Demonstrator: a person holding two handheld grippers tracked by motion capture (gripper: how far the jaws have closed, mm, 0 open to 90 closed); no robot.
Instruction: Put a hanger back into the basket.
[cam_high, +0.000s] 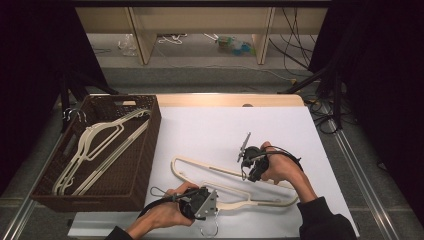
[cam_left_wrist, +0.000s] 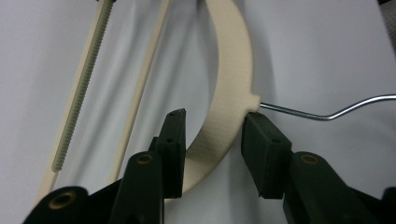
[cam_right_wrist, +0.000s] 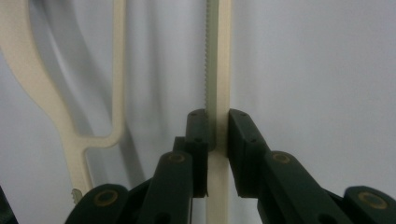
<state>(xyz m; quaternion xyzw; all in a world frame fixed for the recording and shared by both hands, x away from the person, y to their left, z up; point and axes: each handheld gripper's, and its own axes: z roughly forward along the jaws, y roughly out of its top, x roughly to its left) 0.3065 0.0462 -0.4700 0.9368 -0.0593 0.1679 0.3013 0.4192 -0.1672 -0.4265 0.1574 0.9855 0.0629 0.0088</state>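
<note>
Cream hanger (cam_high: 235, 187) lies flat on the white counter (cam_high: 280, 130), near edge, to the right of the brown wicker basket (cam_high: 145, 165) that already holds several like it.

Right claw (cam_high: 248, 167): closed tight on the hanger's straight ribbed bar (cam_right_wrist: 218, 70), pads pressed on both sides.

Left claw (cam_left_wrist: 212, 140): part closed. The curved shoulder (cam_left_wrist: 233, 70) sits between the jaws just beside the wire hook's (cam_left_wrist: 327, 109) root. The right-hand pad appears to touch the plastic; a gap is visible at the left-hand pad, so not yet a firm hold.

Judgement on doing the step well: finish closing the left claw squarely on the shoulder, clear of the wire stem, before any lift. Raise both ends together and level so the hanger does not twist or pivot about the bar grip. Carry it over the basket rim with the hook pointing away from the weave, so that it does not snag.

Writing: no brand, label or text legible on hanger, basket or claws
</note>
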